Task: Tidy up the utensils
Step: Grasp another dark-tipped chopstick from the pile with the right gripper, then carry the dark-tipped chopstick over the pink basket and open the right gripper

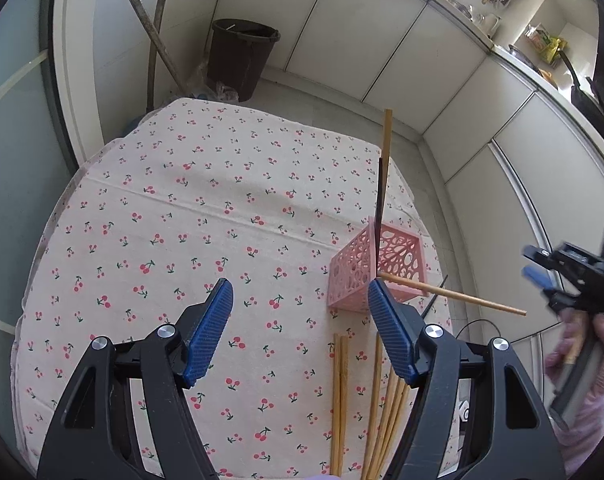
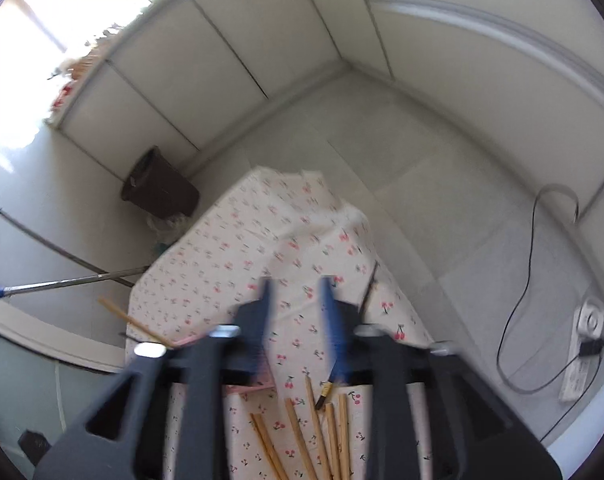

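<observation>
Tipping is the danger: the pink basket [image 1: 376, 270] just ahead of the left tool [image 1: 300, 332], jaws apart and empty, could be knocked over, spilling its chopsticks [image 1: 386, 148].

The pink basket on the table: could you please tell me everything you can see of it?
The pink basket is a square, open-topped holder, apparently plastic, its walls pierced with round and oval holes. It stands upright on the cherry-print tablecloth near the table's right edge. Chopsticks lean out of it; more lie loose beside it.
</observation>
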A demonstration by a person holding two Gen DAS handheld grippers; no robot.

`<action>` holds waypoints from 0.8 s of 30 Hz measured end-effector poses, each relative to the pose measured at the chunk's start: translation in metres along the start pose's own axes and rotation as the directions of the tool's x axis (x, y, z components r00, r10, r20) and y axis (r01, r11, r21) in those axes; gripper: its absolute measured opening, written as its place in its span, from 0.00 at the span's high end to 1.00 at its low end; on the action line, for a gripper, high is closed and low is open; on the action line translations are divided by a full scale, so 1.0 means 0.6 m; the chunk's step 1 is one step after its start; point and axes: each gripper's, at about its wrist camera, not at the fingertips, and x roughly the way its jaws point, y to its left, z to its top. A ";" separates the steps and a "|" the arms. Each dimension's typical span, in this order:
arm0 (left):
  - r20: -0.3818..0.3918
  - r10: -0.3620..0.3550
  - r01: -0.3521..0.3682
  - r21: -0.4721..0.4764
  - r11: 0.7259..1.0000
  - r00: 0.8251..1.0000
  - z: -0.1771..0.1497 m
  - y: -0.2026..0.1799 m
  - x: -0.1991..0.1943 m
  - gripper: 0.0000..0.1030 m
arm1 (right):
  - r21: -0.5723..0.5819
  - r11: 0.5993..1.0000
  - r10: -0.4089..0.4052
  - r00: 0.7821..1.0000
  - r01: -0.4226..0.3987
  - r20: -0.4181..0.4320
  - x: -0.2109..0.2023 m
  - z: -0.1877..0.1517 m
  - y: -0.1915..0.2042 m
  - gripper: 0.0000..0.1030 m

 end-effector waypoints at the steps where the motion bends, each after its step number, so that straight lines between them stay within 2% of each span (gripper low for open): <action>1: -0.008 0.006 -0.006 0.006 1.000 1.000 -0.002 0.000 0.005 0.35 | 0.032 0.999 -0.003 1.000 0.004 -0.015 0.020 -0.002 -0.018 0.34; 4: -0.036 0.027 -0.027 0.010 1.000 0.999 -0.006 0.002 0.022 0.35 | 0.164 0.984 -0.054 0.995 0.068 -0.090 0.124 -0.017 -0.104 0.35; 6: -0.061 0.028 -0.027 0.007 1.000 0.998 -0.008 0.003 0.035 0.35 | 0.210 0.973 -0.086 0.993 0.100 -0.074 0.168 -0.021 -0.140 0.40; 8: -0.088 0.022 -0.021 0.003 1.000 0.996 -0.011 0.003 0.050 0.35 | 0.184 0.975 -0.113 0.992 0.122 -0.058 0.197 -0.017 -0.149 0.40; 10: -0.111 0.022 -0.021 0.007 1.000 0.994 -0.015 -0.001 0.064 0.35 | 0.155 0.978 -0.129 0.989 0.139 -0.077 0.222 -0.013 -0.143 0.40; 12: -0.128 0.031 -0.028 0.023 0.999 0.991 -0.019 -0.007 0.074 0.35 | 0.173 0.978 -0.104 0.990 0.119 -0.093 0.242 -0.013 -0.135 0.41; 14: -0.140 0.044 -0.038 0.040 0.998 0.989 -0.023 -0.010 0.083 0.35 | 0.162 0.980 -0.103 0.989 0.120 -0.110 0.260 -0.020 -0.122 0.61; 15: -0.143 0.046 -0.041 0.041 0.998 0.989 -0.024 -0.010 0.085 0.35 | 0.121 0.980 -0.147 0.983 0.160 -0.108 0.261 -0.023 -0.111 0.67; 16: -0.146 0.046 -0.041 0.041 0.998 0.988 -0.023 -0.010 0.085 0.35 | 0.061 0.980 -0.188 0.981 0.191 -0.054 0.255 -0.028 -0.093 0.76; 17: -0.147 0.046 -0.041 0.039 0.998 0.988 -0.023 -0.008 0.085 0.35 | 0.030 0.976 -0.214 0.977 0.214 -0.026 0.253 -0.030 -0.083 0.93; 18: -0.147 0.045 -0.041 0.033 0.999 0.988 -0.022 -0.006 0.084 0.35 | 0.002 0.973 -0.229 0.973 0.229 0.000 0.246 -0.030 -0.073 0.93; 24: -0.126 0.016 -0.016 0.001 1.000 0.992 -0.014 0.005 0.063 0.35 | -0.035 0.985 -0.166 0.984 0.169 0.066 0.172 -0.044 -0.042 0.95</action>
